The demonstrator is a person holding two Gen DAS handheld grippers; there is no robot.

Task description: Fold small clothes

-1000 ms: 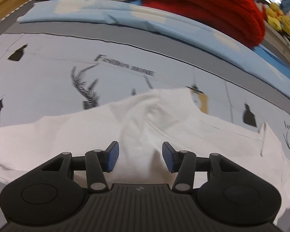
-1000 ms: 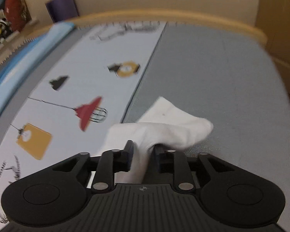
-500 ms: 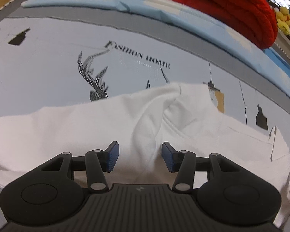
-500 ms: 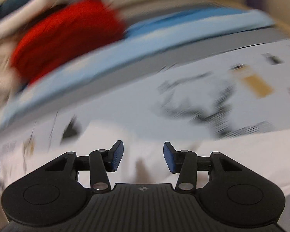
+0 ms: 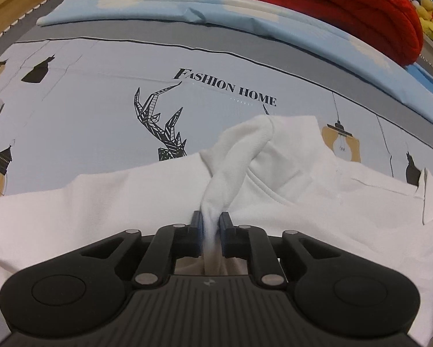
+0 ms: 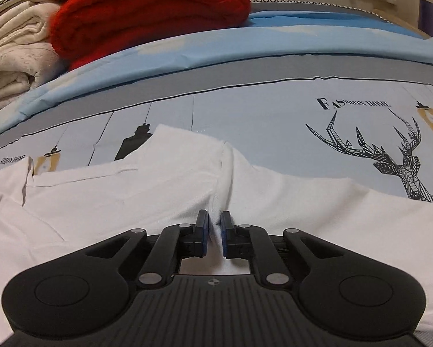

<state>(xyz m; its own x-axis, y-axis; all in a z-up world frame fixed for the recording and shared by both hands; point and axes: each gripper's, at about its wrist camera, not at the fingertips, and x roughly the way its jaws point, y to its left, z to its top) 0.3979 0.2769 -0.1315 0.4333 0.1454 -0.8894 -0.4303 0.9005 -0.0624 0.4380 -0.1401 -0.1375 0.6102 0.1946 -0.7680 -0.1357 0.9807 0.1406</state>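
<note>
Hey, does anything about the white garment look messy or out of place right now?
Yes. The white garment lies mostly flat on the bed sheet, but a twisted strip of it is bunched up, running from its far edge into the left gripper. Nothing looks torn or stained.

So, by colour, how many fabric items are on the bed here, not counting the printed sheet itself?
White: 1, the white garment pinched by both the left gripper and the right gripper
Red: 1, the red blanket
Cream: 1, the cream blanket
Light blue: 1, the light blue cover
Total: 4
</note>
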